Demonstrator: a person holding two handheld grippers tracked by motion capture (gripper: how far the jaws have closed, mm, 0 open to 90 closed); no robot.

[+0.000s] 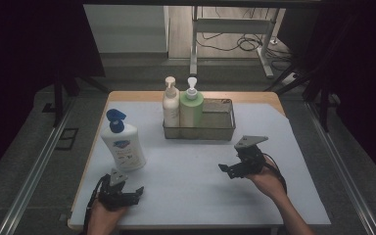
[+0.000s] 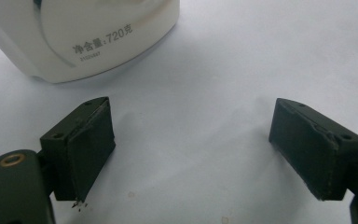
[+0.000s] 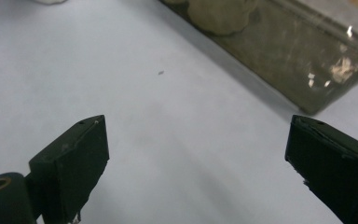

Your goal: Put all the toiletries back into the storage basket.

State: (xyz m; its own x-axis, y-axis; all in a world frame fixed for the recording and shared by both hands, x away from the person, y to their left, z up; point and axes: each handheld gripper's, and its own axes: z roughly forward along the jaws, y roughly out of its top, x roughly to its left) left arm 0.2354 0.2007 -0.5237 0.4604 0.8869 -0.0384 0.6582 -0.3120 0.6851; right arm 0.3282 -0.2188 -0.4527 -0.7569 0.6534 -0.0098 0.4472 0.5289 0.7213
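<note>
- White pump bottle (image 1: 122, 145), blue cap: stands upright on the counter (image 1: 196, 191), left side, well apart from the wire basket (image 1: 223, 128). Long axis vertical.
- Same bottle in the left gripper view (image 2: 81, 35): its base and printed label lie ahead of the jaws and off to their left, near but not between them.
- Left gripper (image 1: 136, 192): low on the counter just in front of that bottle, on the person's side. Jaws spread wide, nothing between them, pads bare.
- Right gripper (image 1: 224, 170): mid-counter, just in front of the basket. Jaws spread wide and empty; in the right gripper view (image 3: 196, 163) the basket wall (image 3: 289, 60) runs slantwise ahead and to the right.
- Cream pump bottle (image 1: 170, 104) and green pump bottle (image 1: 191, 105): upright side by side at the basket's left end.
- Nearer hand: the left, by a clear margin; the white bottle is within its reach, the right gripper well apart from it.
- Judgement: the coming move likely turns on swinging the left jaws leftward to square on the bottle's body, gripping across its narrower width.
</note>
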